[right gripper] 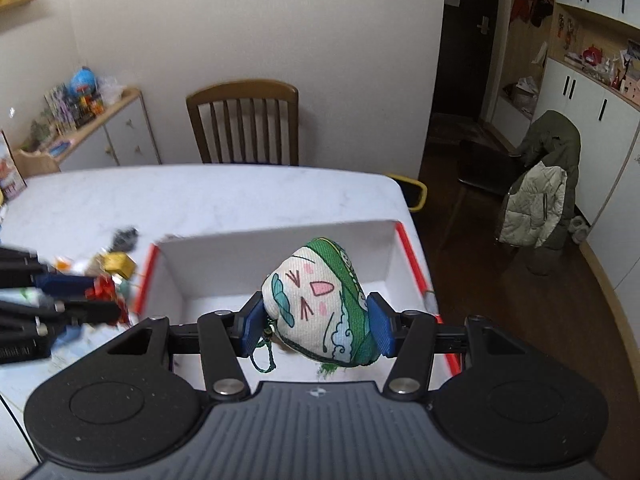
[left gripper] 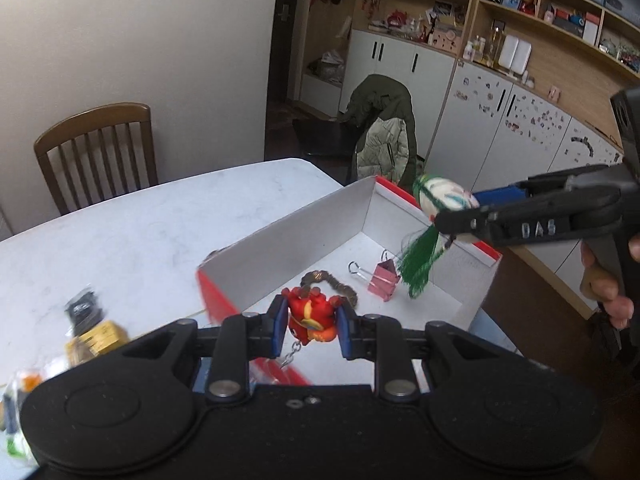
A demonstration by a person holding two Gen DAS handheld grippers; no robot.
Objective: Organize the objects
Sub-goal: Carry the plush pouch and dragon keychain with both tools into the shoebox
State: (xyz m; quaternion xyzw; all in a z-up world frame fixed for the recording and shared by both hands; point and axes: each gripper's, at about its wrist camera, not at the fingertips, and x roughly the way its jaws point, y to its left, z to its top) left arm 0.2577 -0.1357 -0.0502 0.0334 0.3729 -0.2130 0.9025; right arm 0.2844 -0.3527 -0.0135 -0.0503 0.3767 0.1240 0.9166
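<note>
My left gripper [left gripper: 312, 326] is shut on a red and orange toy keychain [left gripper: 310, 316], whose chain dangles below, held over the near wall of a white box with red edges [left gripper: 288, 240]. Inside the box lie a pink binder clip [left gripper: 384, 280] and a brown bead bracelet [left gripper: 332, 282]. My right gripper [right gripper: 316, 322] is shut on a cream and green stuffed sachet with a drawn face [right gripper: 316, 300], held above the box [right gripper: 208, 256]. In the left wrist view the sachet [left gripper: 440, 194] hangs over the box's right wall, its green tassel [left gripper: 420, 260] trailing down. The left gripper [right gripper: 100, 300] shows blurred at left.
The box sits on a white marble table [left gripper: 140, 224]. Left of it lie a yellow and black packet [left gripper: 94, 334] and other small blurred items [right gripper: 116, 264]. A wooden chair [right gripper: 244, 124] stands at the far side. A chair draped with coats [left gripper: 384, 136] stands on the floor beyond.
</note>
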